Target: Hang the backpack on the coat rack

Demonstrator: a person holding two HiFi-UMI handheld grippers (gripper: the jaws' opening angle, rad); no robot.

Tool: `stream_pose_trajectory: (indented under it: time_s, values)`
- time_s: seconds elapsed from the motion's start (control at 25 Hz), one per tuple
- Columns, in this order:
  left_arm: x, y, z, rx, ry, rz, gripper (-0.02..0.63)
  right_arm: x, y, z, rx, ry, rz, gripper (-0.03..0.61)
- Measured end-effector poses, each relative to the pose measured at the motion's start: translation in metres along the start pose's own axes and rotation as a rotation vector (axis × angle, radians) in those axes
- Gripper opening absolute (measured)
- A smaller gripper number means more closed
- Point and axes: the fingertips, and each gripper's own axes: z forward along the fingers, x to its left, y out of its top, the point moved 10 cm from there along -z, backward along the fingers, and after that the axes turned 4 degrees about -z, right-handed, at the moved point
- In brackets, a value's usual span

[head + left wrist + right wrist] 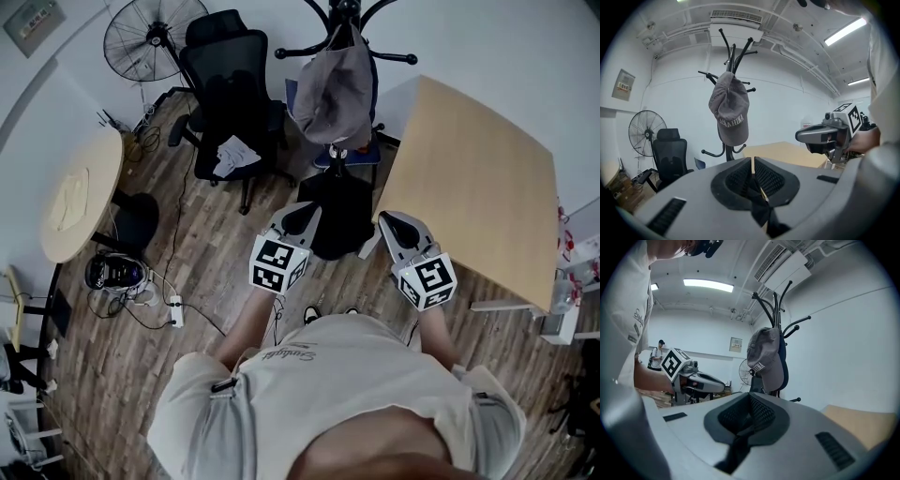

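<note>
While left claw (753, 164), right claw (750, 399) pinch flat black straps (761, 213) — limp backpack (333, 223)

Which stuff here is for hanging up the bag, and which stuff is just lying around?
For the job:
- backpack
- coat rack
- left gripper and right gripper, both seemingly shut on the backpack

Just lying about:
- grey cap, hanging on the rack
- office chair
- fan
- round table
- wooden table

Our left gripper (753, 161) has a shell of grey matt plastic, and its fingers (740, 178) are black and rough like a mesh. Ahead of the fingers, the cap (730, 110) is grey matt cloth and the rack (733, 51) is black smooth metal. To their right, the table (787, 152) is pale smooth wood.
</note>
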Motion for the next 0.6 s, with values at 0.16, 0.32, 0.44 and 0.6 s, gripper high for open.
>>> stream_pose_trajectory:
  time_s: [0.16,0.32,0.44,0.6]
  values:
    - [0.003,0.003,-0.003,-0.031,-0.028,-0.066,0.029,0.002,-0.001,0.005,-0.006,0.007,0.000,-0.006]
    - [0.004,0.000,-0.003,-0.023,-0.023,-0.039,0.029,0.003,-0.005,0.008,0.002,0.014,0.004,-0.006]
    - [0.006,-0.003,-0.004,-0.030,-0.030,-0.026,0.029,0.004,-0.006,0.009,0.000,0.007,0.000,-0.006]
    - [0.021,0.001,-0.003,-0.071,-0.048,0.005,0.029,0.003,-0.001,0.021,-0.022,-0.010,-0.008,-0.006]
